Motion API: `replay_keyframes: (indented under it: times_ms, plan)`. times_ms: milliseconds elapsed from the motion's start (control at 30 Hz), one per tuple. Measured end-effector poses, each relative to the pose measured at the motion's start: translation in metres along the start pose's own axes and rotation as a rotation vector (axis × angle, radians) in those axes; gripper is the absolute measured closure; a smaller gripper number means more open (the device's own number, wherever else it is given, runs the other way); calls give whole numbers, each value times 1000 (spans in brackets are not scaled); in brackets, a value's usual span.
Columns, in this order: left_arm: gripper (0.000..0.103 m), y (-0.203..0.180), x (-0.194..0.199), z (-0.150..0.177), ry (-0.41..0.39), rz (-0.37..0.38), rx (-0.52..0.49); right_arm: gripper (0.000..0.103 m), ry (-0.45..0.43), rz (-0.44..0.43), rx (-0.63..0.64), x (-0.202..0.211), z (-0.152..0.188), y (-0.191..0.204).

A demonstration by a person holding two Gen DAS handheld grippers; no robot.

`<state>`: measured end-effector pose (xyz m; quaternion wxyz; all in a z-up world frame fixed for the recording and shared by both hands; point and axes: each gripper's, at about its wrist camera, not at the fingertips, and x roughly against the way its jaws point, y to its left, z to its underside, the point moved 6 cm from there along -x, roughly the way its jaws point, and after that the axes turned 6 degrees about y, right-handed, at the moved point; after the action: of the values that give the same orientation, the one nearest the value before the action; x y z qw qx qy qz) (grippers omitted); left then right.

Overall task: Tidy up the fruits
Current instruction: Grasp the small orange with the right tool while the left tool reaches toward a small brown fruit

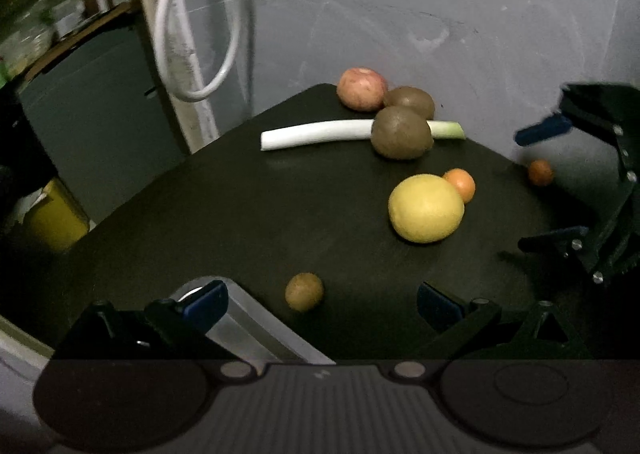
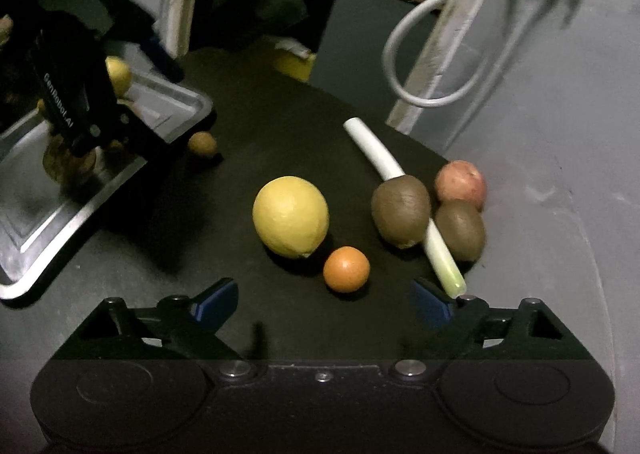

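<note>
On the black mat (image 2: 248,158) lie a yellow lemon (image 2: 291,216), a small orange (image 2: 346,269), two brown kiwis (image 2: 401,211) (image 2: 460,229), a reddish apple (image 2: 461,184) and a white leek stalk (image 2: 378,150) under the kiwis. My right gripper (image 2: 324,306) is open, with the small orange just ahead of its fingertips and nothing touched. My left gripper (image 1: 320,306) is open too; a small brown fruit (image 1: 304,291) lies on the mat between its fingers, untouched. A second small orange (image 1: 540,173) sits at the mat's right edge.
A metal tray (image 2: 24,214) at the left holds another lemon (image 2: 118,74) and some brown fruit, partly hidden by the left gripper. A white cable loop (image 2: 404,54) hangs behind the mat. Grey tabletop (image 2: 560,214) surrounds the mat. A yellow box (image 1: 56,218) stands beyond the far-left edge.
</note>
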<state>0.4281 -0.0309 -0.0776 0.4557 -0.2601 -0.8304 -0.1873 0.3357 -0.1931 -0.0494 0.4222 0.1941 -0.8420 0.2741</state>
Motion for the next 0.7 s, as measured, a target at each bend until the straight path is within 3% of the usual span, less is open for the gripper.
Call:
replay_keyframes:
  times_ms: [133, 333, 467, 700]
  plan:
    - [1, -6, -9, -3, 20, 7, -63, 17, 25, -28, 49, -10, -9, 1]
    - [11, -12, -21, -6, 64, 15, -99, 29, 56, -54, 50, -25, -18, -10]
    - [16, -12, -26, -7, 83, 13, -91, 38, 71, -60, 58, -31, -21, -13]
    - [20, -8, -32, -8, 113, 9, -52, 45, 124, -80, 63, -47, -21, -16]
